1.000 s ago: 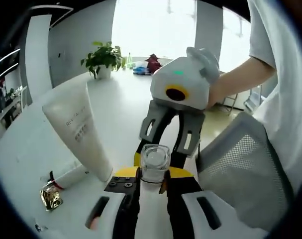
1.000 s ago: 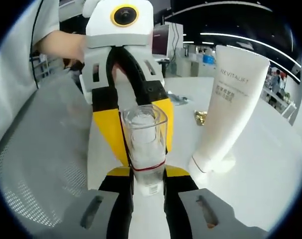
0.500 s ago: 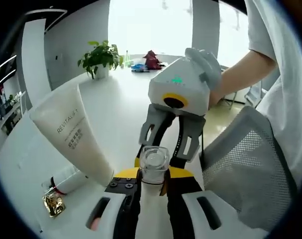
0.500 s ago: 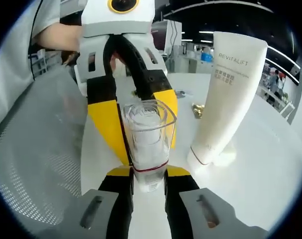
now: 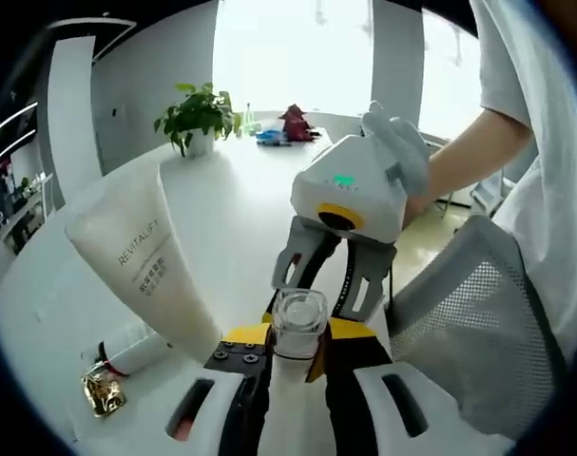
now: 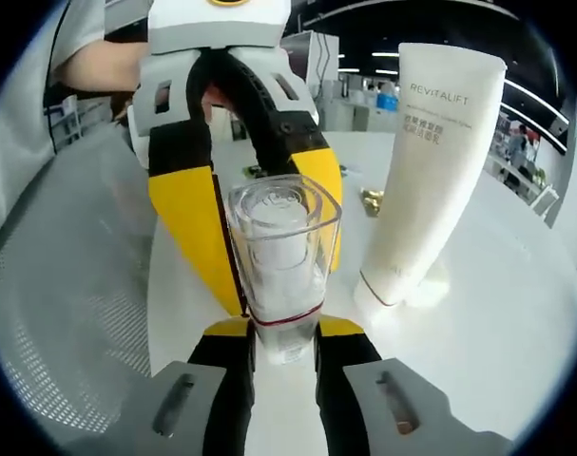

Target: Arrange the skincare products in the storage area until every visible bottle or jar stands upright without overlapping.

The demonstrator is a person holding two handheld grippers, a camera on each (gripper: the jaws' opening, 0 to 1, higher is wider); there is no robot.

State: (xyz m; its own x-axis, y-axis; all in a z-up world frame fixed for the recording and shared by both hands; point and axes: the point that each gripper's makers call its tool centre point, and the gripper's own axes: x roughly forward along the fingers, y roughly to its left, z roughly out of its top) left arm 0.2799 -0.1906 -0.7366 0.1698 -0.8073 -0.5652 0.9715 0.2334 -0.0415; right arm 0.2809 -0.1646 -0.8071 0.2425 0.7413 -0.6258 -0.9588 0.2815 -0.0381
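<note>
Low in the centre of the left gripper view, the left gripper [image 5: 290, 366] has its yellow-tipped jaws pressed against a small clear-capped bottle [image 5: 298, 323], and the right gripper [image 5: 331, 275] meets the same bottle from the far side, a gloved hand [image 5: 399, 152] on its white body. In the right gripper view the picture is mirrored: the right gripper [image 6: 283, 347] clamps the bottle's base at lower centre, the clear cap [image 6: 280, 247] standing up between its jaws, with the left gripper's yellow jaws close behind it. So both pairs of jaws are closed on the one bottle, held upright just above the white surface [image 5: 231, 218].

Just beside it, at left of the left gripper view, a tall cream tube [image 5: 145, 271] marked REVITALIFT stands on its cap. At lower left lie a small white tube with a red band [image 5: 136, 347] and a crumpled gold wrapper [image 5: 103, 391]. At right sits a grey mesh chair back [image 5: 469, 332], with the person's white shirt above it. Far off at upper left, a potted plant [image 5: 198, 114] stands by the bright window.
</note>
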